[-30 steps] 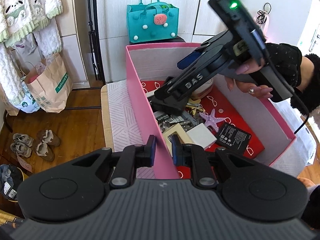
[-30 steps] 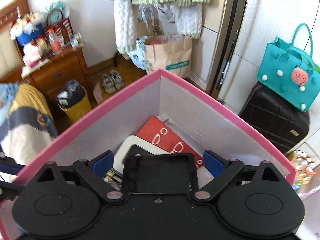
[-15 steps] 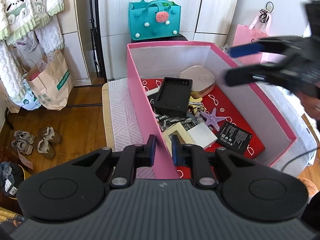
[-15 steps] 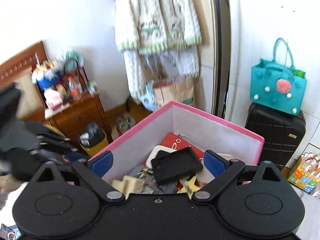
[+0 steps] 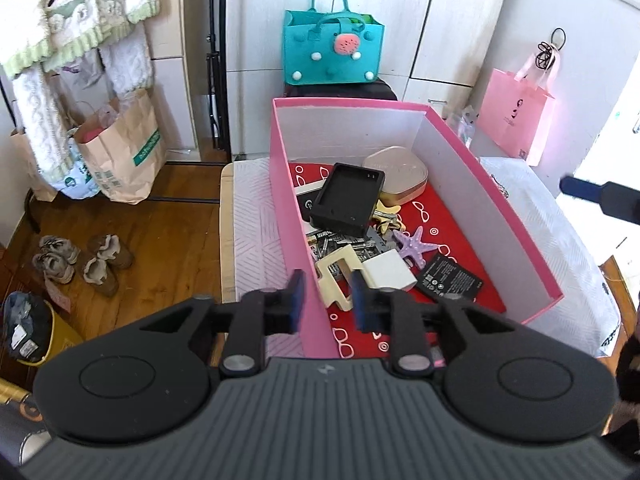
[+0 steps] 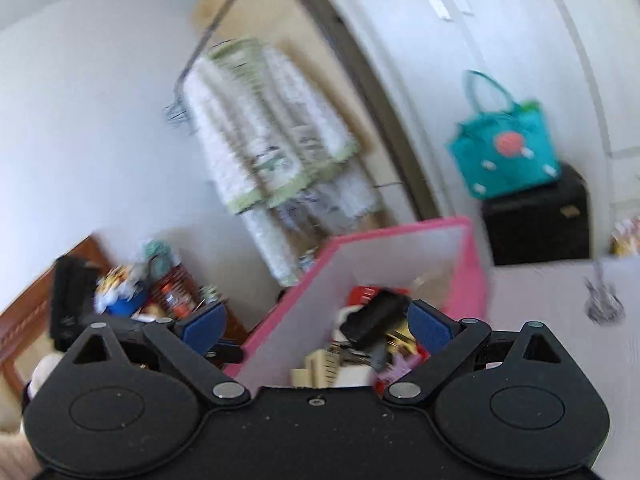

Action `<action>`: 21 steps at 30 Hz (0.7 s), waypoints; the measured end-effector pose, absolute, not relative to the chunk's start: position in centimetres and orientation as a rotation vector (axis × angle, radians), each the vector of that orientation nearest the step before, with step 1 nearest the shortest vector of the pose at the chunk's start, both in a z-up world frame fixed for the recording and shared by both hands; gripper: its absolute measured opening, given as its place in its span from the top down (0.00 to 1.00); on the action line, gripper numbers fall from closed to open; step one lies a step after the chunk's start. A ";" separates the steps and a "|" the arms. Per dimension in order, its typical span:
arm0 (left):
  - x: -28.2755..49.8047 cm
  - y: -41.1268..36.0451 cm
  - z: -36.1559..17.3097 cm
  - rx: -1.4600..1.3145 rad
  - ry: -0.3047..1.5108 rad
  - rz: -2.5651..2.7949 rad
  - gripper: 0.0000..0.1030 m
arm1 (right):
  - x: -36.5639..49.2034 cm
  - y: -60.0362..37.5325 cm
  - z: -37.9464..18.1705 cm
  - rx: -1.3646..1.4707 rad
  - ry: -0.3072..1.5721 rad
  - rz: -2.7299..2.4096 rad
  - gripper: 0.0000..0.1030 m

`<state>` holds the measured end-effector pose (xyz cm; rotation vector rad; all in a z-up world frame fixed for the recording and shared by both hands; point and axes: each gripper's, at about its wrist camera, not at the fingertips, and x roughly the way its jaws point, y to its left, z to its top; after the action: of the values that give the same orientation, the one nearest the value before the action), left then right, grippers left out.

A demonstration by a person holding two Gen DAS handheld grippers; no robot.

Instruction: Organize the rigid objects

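A pink box (image 5: 496, 196) holds several rigid objects: a black tray-shaped case (image 5: 347, 200), a rose-gold compact (image 5: 396, 176), a purple starfish (image 5: 414, 244), a black battery (image 5: 450, 278), a white block (image 5: 388, 274) and a cream bracket (image 5: 336, 276). My left gripper (image 5: 326, 300) straddles the box's left wall near its front, jaws slightly apart with the wall between them. My right gripper (image 6: 316, 322) is open and empty, back from the box (image 6: 460, 264); one finger shows at the right edge of the left wrist view (image 5: 600, 194).
The box stands on a white patterned cloth (image 5: 256, 216) over a table. A teal bag (image 5: 332, 48) sits on a black suitcase behind it. A pink gift bag (image 5: 516, 120) is at the right. Paper bags (image 5: 124, 152) and shoes (image 5: 80, 260) are on the wooden floor at the left.
My right gripper let go of the black case in the box and pulled back up and to the right. My left gripper's jaws opened slightly around the box wall.
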<state>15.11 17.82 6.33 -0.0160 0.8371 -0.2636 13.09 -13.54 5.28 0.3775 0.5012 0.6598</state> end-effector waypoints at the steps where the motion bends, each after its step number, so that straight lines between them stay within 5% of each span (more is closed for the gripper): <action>1: 14.9 17.6 6.5 -0.009 0.838 -0.253 0.59 | 13.0 -13.8 4.9 0.370 0.515 0.624 0.03; 7: 12.8 15.2 8.1 -0.006 0.785 -0.264 0.53 | 12.3 -14.0 5.0 0.263 0.565 0.471 0.03; 11: 10.6 13.3 9.1 -0.017 0.739 -0.296 0.24 | 10.7 -15.0 5.9 0.240 0.573 0.414 0.00; 16: 9.3 10.6 9.4 0.025 0.757 -0.268 0.05 | 8.8 -16.7 7.0 0.285 0.574 0.401 0.00; 21: 6.8 8.7 9.3 0.063 0.674 -0.159 0.04 | 7.2 -18.1 6.6 0.266 0.570 0.334 0.00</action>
<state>6.82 8.72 9.28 0.0628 0.6739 -0.1587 7.20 -18.08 6.63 0.2659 0.5701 0.3343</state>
